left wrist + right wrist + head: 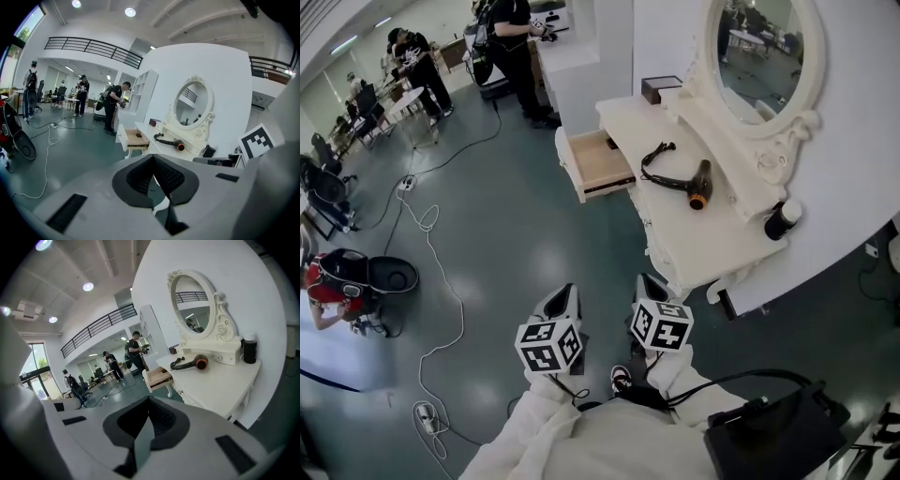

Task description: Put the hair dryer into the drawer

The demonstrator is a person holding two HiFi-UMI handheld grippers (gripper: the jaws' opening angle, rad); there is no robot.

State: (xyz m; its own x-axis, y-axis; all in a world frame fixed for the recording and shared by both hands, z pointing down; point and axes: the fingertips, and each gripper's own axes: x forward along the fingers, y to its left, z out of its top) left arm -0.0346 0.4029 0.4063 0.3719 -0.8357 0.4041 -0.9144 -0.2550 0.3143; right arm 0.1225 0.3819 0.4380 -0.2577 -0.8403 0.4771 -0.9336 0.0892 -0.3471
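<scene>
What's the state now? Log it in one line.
left gripper: shut, empty | right gripper: shut, empty | hair dryer: lying on dressing table, untouched | drawer: open

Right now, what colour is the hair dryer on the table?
The hair dryer is black with an orange nozzle ring; head view shows it best.

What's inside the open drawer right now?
The drawer shows a bare wooden bottom with one small dark item near the back; its rear part is hidden under the tabletop.
</scene>
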